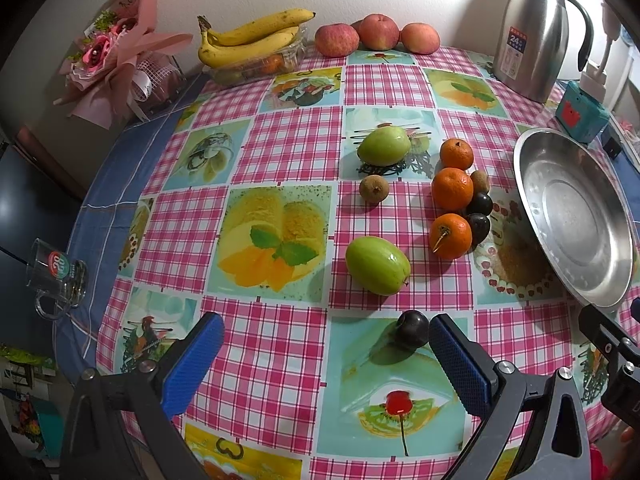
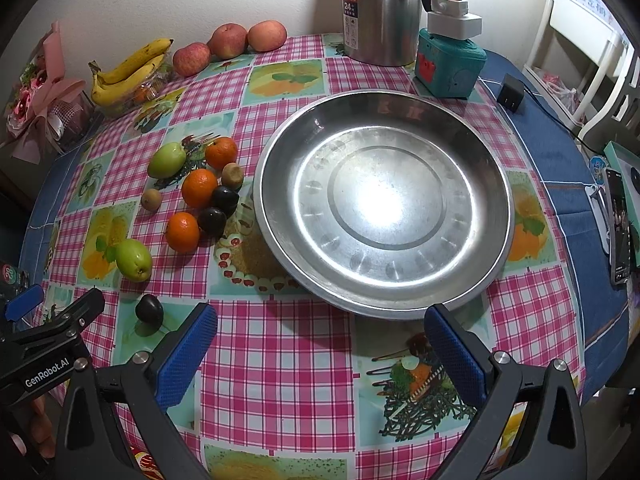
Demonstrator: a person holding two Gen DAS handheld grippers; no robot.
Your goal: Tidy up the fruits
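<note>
A: Nine loose fruits on the worktop (image 1: 288, 152), approx mid-area, none in the steel pan (image 2: 384, 204) yet. Closest is a dark plum (image 1: 412, 329), near the front edge, apart from the rest.

B: How's it going to handle?

A: Small, round, smooth skin, so prob slippery and keen to roll. Light. Firm enough for a modest squeeze, but bruises if crushed. I'd pinch across its widest part, pads on opposite sides.

B: And the others?

A: Two green fruits (image 1: 378, 265) are bigger, waxy-looking, egg-shaped; take across the short axis. Three mandarins (image 1: 452, 188) have soft peel w/ some give, easiest grip. They sit in a cluster touching two more plums (image 1: 479, 204), so picking one may nudge its neighbours.

B: Grippers?

A: Left gripper (image 1: 326, 334) is spread wide, nothing held. Its right-hand pad sits just beside the plum; can't tell if touching. The plum lies off-centre betw the fingers.

B: Right one?

A: Right gripper (image 2: 320, 326) also wide apart and empty, hovering by the pan's near rim, touching nothing. Pan sits toward the worktop's right side.
</note>
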